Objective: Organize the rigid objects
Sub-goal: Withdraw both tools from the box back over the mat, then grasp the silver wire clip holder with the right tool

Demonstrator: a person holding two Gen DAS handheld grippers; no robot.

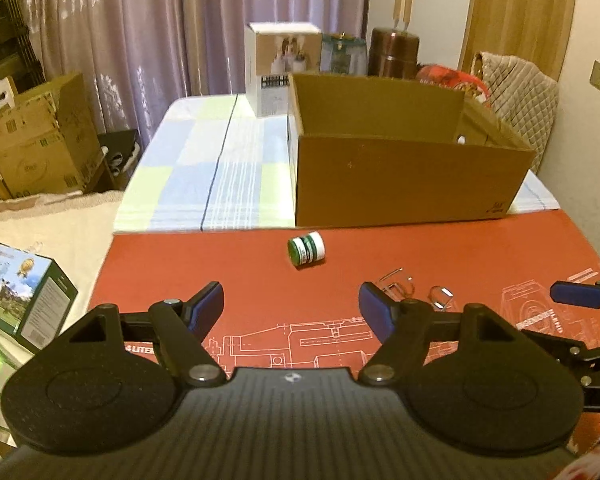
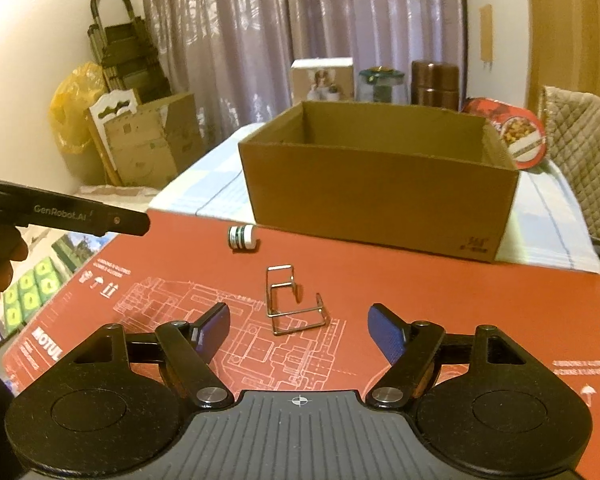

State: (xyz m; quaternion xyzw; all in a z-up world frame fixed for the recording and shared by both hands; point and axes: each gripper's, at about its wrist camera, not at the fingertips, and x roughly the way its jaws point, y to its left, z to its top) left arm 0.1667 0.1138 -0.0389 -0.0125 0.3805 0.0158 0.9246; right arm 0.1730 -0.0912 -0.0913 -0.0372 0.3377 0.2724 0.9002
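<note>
A small green and white jar (image 1: 306, 249) lies on its side on the red mat (image 1: 228, 264), just in front of an open brown cardboard box (image 1: 412, 176). It also shows in the right wrist view (image 2: 242, 237), as do the box (image 2: 376, 208) and the mat (image 2: 460, 300). A bent wire clip (image 2: 294, 302) stands on the mat right of the jar; it shows in the left wrist view (image 1: 396, 284) too. My left gripper (image 1: 292, 310) is open and empty, short of the jar. My right gripper (image 2: 299, 330) is open and empty, just short of the wire clip.
A checked cloth (image 1: 204, 168) covers the table beyond the mat. A white carton (image 1: 276, 68), a glass jar (image 1: 344, 54), a brown canister (image 1: 394, 52) and a red tin (image 2: 516, 132) stand behind the box. Cardboard boxes (image 1: 40, 140) sit at the left.
</note>
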